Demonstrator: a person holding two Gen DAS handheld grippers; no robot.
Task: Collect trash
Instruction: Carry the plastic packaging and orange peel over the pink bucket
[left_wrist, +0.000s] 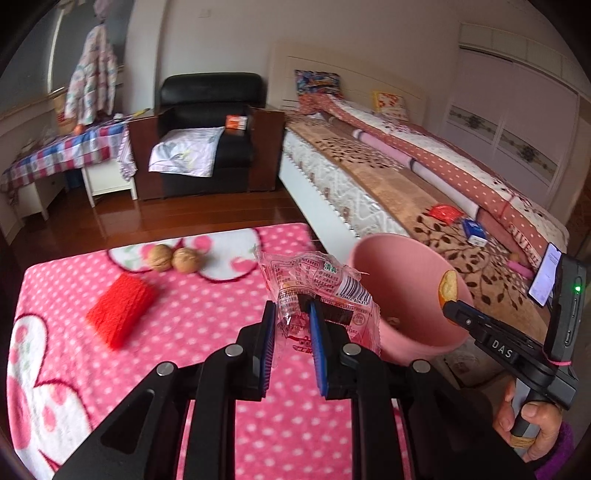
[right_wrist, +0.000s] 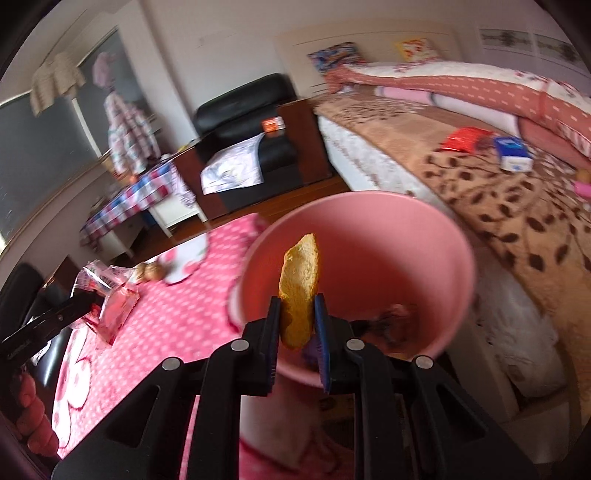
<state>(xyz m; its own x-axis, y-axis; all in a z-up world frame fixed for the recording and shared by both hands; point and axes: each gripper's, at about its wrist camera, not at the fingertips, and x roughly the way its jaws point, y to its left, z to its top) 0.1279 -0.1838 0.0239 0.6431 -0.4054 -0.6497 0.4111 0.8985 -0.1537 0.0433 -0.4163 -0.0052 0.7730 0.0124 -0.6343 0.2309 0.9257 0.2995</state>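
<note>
Left hand-held gripper (left_wrist: 293, 308) pinches barcoded wrapper (left_wrist: 325, 291); right hand-held gripper (right_wrist: 297, 306), marked "DAS", clamps peel (right_wrist: 300, 291).

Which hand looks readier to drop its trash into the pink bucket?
Probably the right: its gripper holds the peel already over the pink bucket, while the left gripper and wrapper sit beside the rim.

Right gripper (right_wrist: 297, 308) fingers pinching orange peel (right_wrist: 299, 291) above pink bin (right_wrist: 369, 229), pink dotted blanket (right_wrist: 166, 317) left
</note>
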